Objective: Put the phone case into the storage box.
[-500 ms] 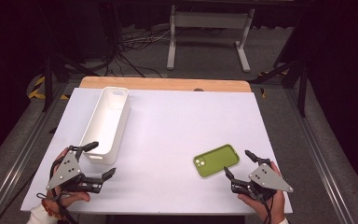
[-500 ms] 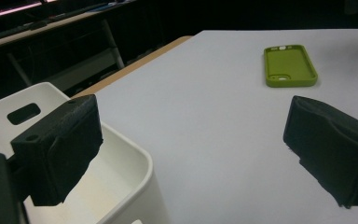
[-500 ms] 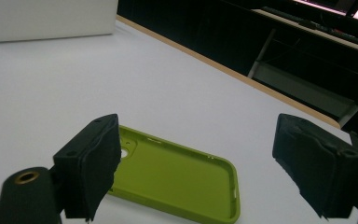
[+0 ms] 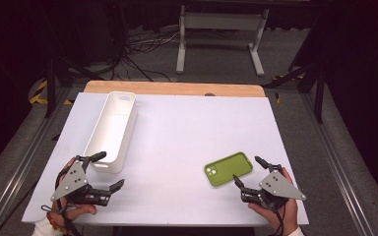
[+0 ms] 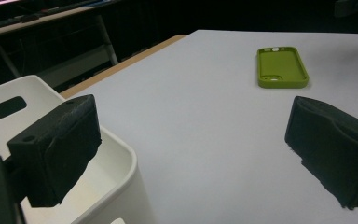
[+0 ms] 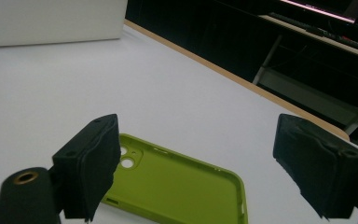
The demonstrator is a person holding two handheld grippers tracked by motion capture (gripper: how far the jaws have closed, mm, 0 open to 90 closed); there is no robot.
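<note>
1. Green silicone phone case (image 4: pixel 228 169) lies open side up near the table's (image 4: pixel 187 132) front right corner, just ahead of the right gripper (image 4: pixel 250 173), whose jaws are spread wide with nothing between them.
2. White plastic bin (image 4: pixel 112 129) runs along the table's left edge; the left gripper (image 4: pixel 105 170) sits at the bin's front end, jaws spread and empty.
3. Judging by this, the approach step is in hand: the right gripper is lining up on the case.
4. Next, the jaws likely need to straddle the case's near rim, close on it, then carry it toward the bin.
</note>
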